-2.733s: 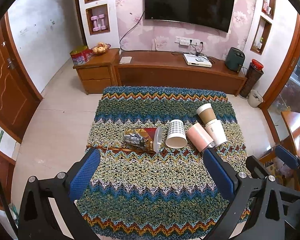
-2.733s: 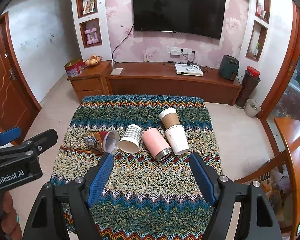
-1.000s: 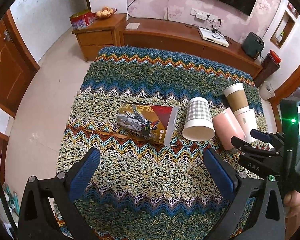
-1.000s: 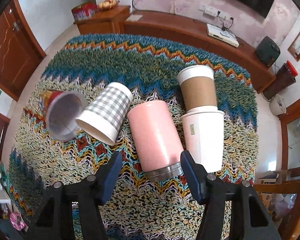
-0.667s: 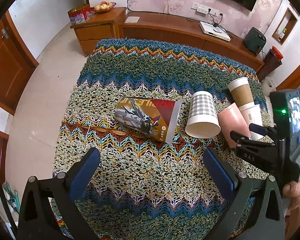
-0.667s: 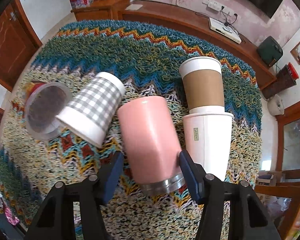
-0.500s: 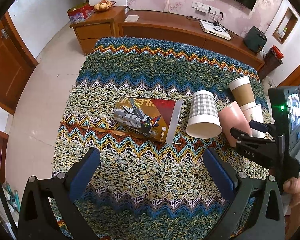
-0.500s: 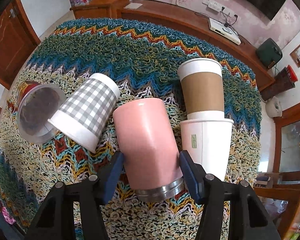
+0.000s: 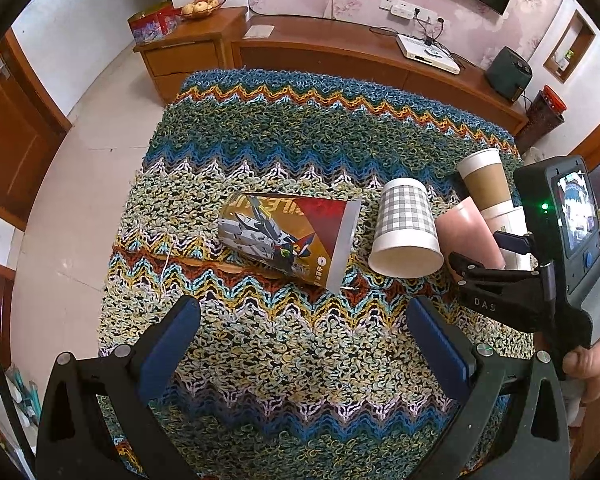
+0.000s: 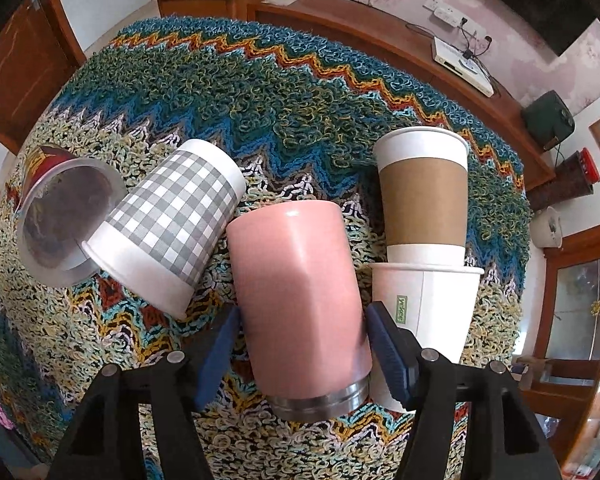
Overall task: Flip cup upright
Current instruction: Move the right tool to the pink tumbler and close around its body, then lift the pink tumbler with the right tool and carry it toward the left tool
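Observation:
Several cups lie on their sides on a knitted zigzag cloth (image 10: 308,104). A pink tumbler (image 10: 300,300) with a steel rim lies between the blue fingers of my right gripper (image 10: 302,344). The jaws flank it closely near the rim; I cannot tell if they press on it. Beside it lie a grey checked paper cup (image 10: 168,224), a brown-sleeved cup (image 10: 424,196) and a white cup (image 10: 424,304). My left gripper (image 9: 300,344) is open and empty above the cloth, short of a printed red-and-gold cup (image 9: 288,236). The pink tumbler (image 9: 468,232) and the right gripper (image 9: 480,264) show at the right there.
A wooden TV cabinet (image 9: 340,52) runs behind the table, with a set-top box (image 9: 428,52) on it. A side cabinet (image 9: 180,52) holds a fruit bowl and a red tin. Tiled floor (image 9: 80,168) lies left of the table. A wooden door (image 9: 8,148) is at far left.
My right gripper has moved forward and down onto the pink tumbler, and its fingers have narrowed around it. My left gripper has come lower over the cloth and stays open.

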Action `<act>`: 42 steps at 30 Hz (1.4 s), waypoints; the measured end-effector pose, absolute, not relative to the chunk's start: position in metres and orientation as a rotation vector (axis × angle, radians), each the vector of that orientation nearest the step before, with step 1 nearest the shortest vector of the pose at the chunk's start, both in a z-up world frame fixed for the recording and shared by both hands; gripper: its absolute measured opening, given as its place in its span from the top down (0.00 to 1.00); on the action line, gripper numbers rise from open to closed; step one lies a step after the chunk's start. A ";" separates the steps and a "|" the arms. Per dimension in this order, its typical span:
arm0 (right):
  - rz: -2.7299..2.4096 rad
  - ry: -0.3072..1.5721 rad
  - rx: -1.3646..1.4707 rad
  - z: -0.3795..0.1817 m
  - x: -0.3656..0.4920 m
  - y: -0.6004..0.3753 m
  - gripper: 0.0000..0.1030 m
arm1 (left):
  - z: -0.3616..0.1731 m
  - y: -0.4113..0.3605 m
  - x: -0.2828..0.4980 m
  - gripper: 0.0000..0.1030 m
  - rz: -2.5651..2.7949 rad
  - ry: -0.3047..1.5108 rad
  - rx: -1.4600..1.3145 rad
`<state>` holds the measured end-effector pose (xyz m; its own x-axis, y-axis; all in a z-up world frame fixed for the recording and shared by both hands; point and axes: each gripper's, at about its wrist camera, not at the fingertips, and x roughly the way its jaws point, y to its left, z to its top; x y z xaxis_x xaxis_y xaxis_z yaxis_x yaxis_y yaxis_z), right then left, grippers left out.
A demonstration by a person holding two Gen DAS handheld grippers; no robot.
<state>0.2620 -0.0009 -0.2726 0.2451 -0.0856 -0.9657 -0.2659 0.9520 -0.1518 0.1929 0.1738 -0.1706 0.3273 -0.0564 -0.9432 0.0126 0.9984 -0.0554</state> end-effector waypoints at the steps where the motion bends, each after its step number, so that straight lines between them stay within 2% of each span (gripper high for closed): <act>1: 0.125 1.324 -0.316 -0.274 0.263 0.000 0.34 | -0.171 0.174 0.193 0.01 -0.045 1.239 -0.043; 21: 0.147 1.252 -0.504 -0.272 0.227 0.023 0.35 | -0.159 0.189 0.194 0.01 -0.052 1.214 -0.043; 34: 0.366 1.167 -0.734 -0.261 0.131 0.067 0.35 | -0.145 0.210 0.166 0.01 0.039 1.169 -0.045; 42: 0.612 1.022 -0.976 -0.260 0.057 0.088 0.35 | -0.146 0.222 0.122 0.01 0.177 1.153 -0.095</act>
